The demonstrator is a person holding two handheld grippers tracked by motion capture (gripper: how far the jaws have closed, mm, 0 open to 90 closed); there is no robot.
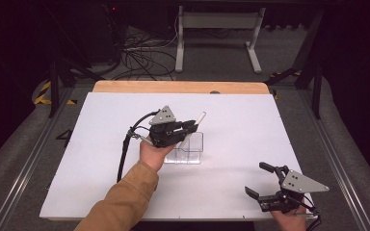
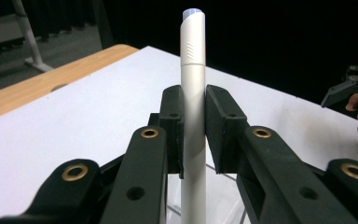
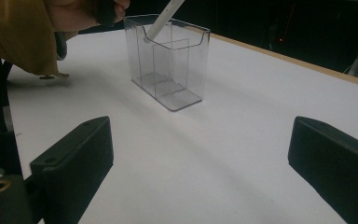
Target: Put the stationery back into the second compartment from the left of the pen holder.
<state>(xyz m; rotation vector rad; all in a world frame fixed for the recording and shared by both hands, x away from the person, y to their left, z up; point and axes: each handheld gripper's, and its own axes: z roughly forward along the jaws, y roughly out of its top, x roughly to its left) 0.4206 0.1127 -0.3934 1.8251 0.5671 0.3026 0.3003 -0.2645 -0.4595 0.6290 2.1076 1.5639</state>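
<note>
Pen (image 2: pixel 193 116) lower tip cut off, perhaps inside holder (image 3: pixel 170 60).

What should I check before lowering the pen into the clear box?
1. Grip: left gripper shut on the white pen - ok.
2. Pen's lower end inside the clear plastic organiser, at its rim - ok.
3. Which compartment the tip is over - cannot tell.
4. Organiser upright on the white table - ok.
5. Right gripper open, apart from the organiser - ok.
</note>
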